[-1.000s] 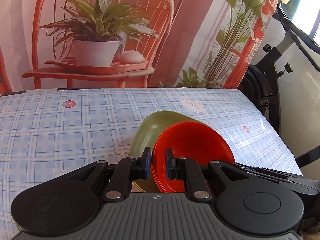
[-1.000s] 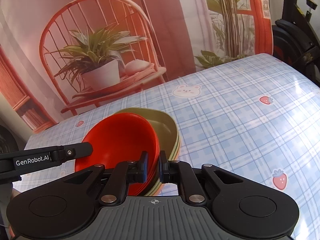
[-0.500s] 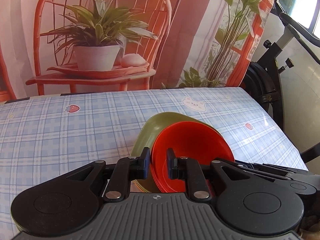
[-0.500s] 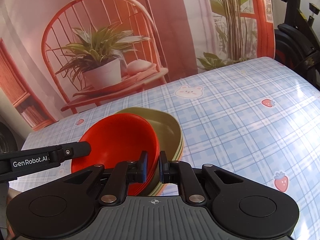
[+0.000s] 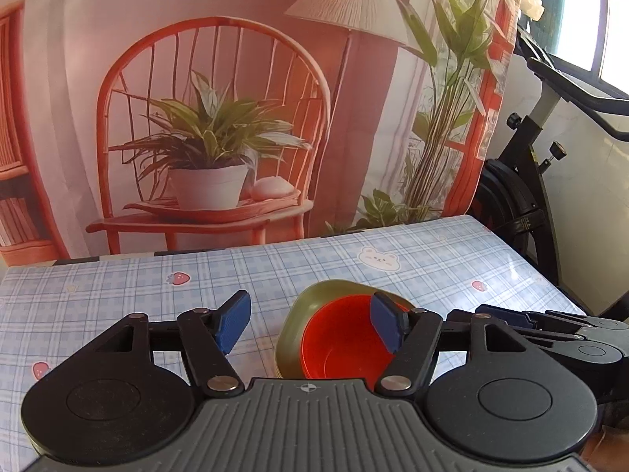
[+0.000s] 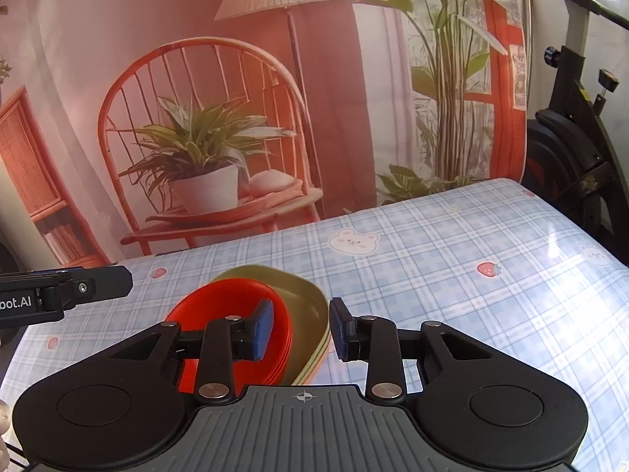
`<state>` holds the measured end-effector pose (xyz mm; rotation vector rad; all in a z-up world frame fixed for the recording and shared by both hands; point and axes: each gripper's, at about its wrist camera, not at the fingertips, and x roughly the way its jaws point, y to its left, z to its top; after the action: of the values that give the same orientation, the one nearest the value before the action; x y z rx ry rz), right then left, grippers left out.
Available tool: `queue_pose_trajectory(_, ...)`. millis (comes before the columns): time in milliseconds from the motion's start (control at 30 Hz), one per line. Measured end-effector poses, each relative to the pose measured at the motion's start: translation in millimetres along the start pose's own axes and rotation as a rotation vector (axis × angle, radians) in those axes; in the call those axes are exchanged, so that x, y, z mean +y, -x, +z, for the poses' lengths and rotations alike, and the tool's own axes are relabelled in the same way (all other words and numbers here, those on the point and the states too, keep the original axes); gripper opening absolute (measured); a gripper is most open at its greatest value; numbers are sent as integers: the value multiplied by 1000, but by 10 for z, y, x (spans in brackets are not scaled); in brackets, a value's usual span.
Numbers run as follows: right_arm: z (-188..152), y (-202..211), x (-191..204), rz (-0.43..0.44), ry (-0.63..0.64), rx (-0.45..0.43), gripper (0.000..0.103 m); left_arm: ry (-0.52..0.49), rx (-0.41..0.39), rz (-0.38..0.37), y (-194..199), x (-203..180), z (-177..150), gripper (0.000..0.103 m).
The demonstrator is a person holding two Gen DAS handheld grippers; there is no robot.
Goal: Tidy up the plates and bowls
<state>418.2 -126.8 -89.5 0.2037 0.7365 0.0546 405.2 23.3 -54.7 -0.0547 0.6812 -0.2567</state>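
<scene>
A stack of red bowls (image 5: 338,338) (image 6: 212,306) sits nested inside olive-green plates (image 5: 295,326) (image 6: 302,295) on the checked tablecloth. My left gripper (image 5: 310,324) is open and empty, its blue pads spread wide, just behind and above the stack. My right gripper (image 6: 300,330) is open and empty too, with one pad over the red bowls and the other outside the green rim. The right gripper also shows in the left wrist view (image 5: 550,326); the left gripper shows in the right wrist view (image 6: 67,291).
The table (image 5: 118,295) has a blue plaid cloth with strawberries and bears. A printed backdrop of a chair and plant hangs behind it. An exercise bike (image 5: 523,196) stands past the table's right edge.
Both grippers have opened and let go of the stack. Both have pulled back and risen a little, and the stack now rests on the table.
</scene>
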Motion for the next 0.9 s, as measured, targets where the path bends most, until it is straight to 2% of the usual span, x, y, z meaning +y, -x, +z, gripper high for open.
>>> queue_pose_trajectory(67,8,97,-18,-1,25,-22,34,14,-45,23,146,-5,-7,87)
queue_pose_trajectory(200,5,292,-82,-6,62,-59,46,9,-114,59,395,-53,-24,90)
queue_pose_trajectory(267,-1,378,-117,-4,62,-69,56,-14,-128,88,488,-102,-25,91)
queue_pose_trajectory(400,-25,613,-199,7,64,-94,71,-53,-158,137,729,-205,-45,91)
queue_pose_trajectory(467,-27,730,-222,18,70,-106,84,-67,-171,143,847,-268,-62,91)
queue_pose_trajectory(567,-36,939,-239,26,74,-131,99,-67,-180,197,1072,-394,-110,91)
queue_pose_trajectory(700,-40,1250,-239,14,68,-153,103,-77,-168,252,1360,-521,-162,91)
queue_pose_trajectory(900,-54,1834,-132,42,137,-209,103,-129,-224,313,1916,-712,-210,91)
